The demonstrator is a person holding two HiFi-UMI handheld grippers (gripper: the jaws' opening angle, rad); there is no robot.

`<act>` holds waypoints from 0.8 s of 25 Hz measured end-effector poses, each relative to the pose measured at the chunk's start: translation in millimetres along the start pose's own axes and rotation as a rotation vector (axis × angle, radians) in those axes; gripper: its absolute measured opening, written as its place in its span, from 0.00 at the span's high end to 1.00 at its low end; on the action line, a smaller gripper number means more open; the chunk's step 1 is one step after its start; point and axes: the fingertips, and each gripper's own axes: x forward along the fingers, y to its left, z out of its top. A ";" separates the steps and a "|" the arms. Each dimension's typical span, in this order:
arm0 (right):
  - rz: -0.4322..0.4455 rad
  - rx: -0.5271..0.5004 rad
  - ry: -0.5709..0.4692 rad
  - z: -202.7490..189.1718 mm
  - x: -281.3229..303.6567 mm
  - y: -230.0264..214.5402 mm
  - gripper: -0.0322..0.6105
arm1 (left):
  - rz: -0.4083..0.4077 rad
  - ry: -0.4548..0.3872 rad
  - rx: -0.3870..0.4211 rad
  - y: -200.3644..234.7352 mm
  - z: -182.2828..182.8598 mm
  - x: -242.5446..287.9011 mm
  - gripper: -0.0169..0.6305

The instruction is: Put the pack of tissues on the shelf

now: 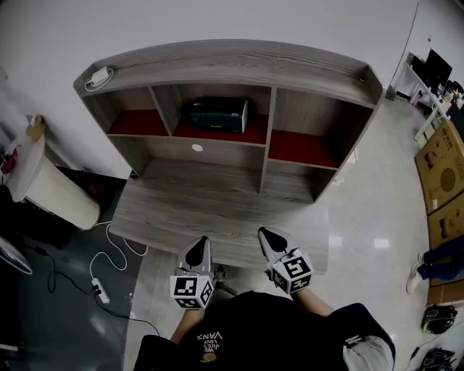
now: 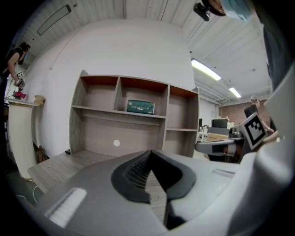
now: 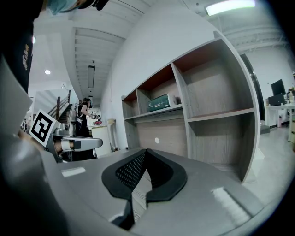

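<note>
Tissue pack [image 1: 218,114] lies on the shelf [image 1: 232,65], middle bay, well beyond left claw [image 1: 200,245] and right claw [image 1: 269,236], both closed empty.

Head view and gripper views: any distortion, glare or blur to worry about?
Head view: fisheye bows the shelf; dim overall, glare patches on the floor. Left gripper view: black vignette, bright ceiling light. Right gripper view: shelf uprights curve, light strip blown out.
</note>
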 end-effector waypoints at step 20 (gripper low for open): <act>-0.009 -0.001 -0.013 2.2 -2.7 -2.3 0.94 | 0.006 -0.010 -0.011 -7.6 -3.0 -5.9 0.89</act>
